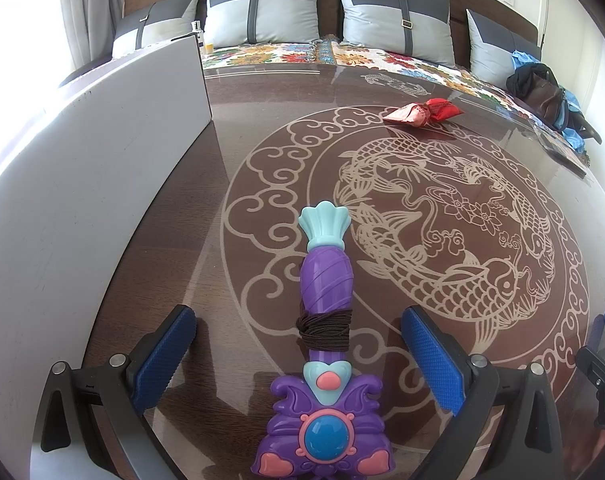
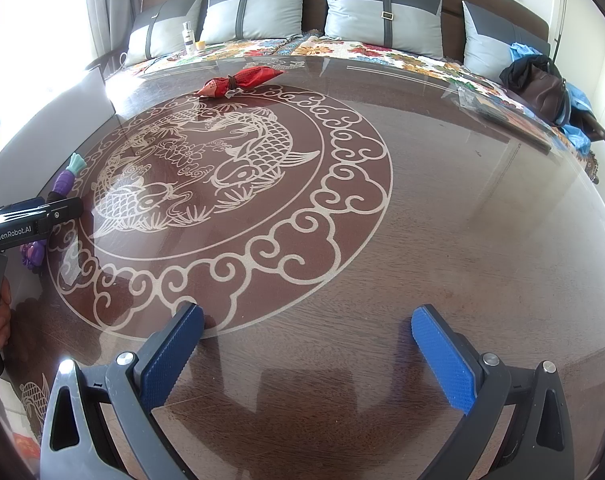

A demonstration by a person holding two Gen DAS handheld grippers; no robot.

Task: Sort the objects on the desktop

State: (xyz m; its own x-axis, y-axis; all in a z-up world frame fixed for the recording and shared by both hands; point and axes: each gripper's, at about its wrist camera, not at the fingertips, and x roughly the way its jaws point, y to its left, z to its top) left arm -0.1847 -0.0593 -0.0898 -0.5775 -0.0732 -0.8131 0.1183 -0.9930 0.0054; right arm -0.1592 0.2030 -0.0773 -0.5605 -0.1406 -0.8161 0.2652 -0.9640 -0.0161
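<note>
We see the left claw [image 1: 298,352] spread wide, its blue pads on either side of a purple toy wand [image 1: 326,344] that lies flat on the desk [image 1: 442,300], neither pad touching it. A dark cord [image 1: 324,328] is wound around the wand's handle. The right claw [image 2: 306,348] is spread too, holding nothing, above bare wood. A red pouch [image 2: 238,78] lies near the desk's far edge, and a white box [image 1: 102,184] stands to the wand's left.
</note>
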